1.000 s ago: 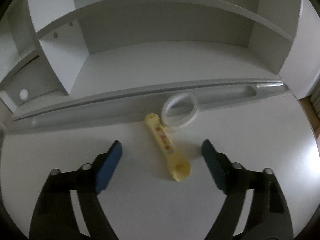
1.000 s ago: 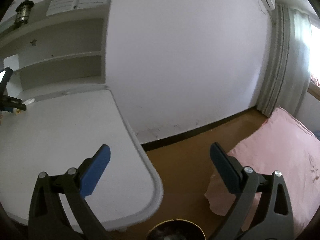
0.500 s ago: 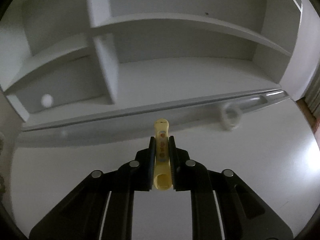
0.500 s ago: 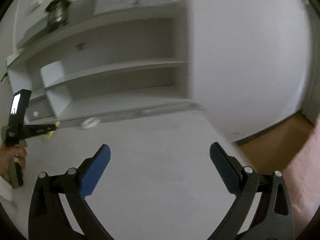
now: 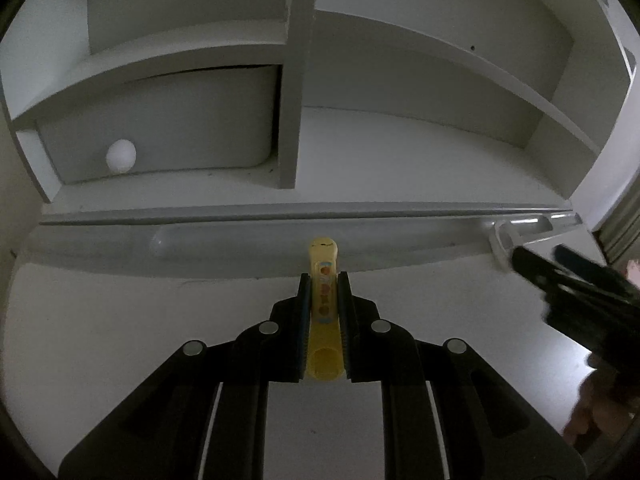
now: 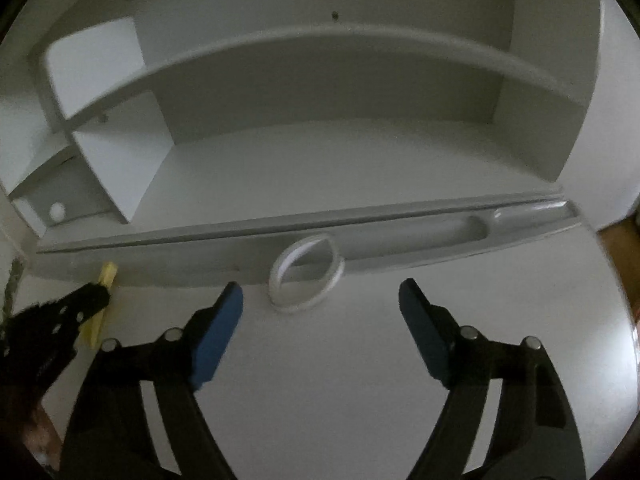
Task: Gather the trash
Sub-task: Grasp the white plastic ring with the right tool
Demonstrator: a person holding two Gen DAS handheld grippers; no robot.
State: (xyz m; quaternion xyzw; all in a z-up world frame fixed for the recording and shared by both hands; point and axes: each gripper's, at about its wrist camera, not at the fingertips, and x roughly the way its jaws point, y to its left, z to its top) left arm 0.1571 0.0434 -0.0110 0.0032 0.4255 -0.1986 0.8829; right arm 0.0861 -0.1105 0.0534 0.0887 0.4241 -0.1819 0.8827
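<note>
My left gripper (image 5: 323, 280) is shut on a yellow plastic spoon (image 5: 323, 252), whose handle sticks out past the fingertips. The right wrist view shows the same spoon (image 6: 107, 274) in the left gripper (image 6: 94, 298) at the far left. A white plastic ring (image 6: 298, 306) leans against the groove at the back of the white desk (image 6: 320, 380). My right gripper (image 6: 320, 286) hovers at the ring with its jaws closing. The ring sits partly between the blue pads, which stand clear of it. In the left wrist view the right gripper (image 5: 538, 254) partly hides the ring (image 5: 502, 242).
A white shelf unit (image 5: 292, 80) stands behind the desk, and a long shallow groove (image 6: 472, 228) runs along its foot. A white round knob or ball (image 5: 121, 156) shows in the lower left cubby. Brown floor (image 6: 624, 240) lies beyond the desk's right edge.
The left gripper closed on the yellow spoon and carried it leftwards away from the ring. The right gripper swung from the floor side to the desk, reached the ring, and its jaws narrowed.
</note>
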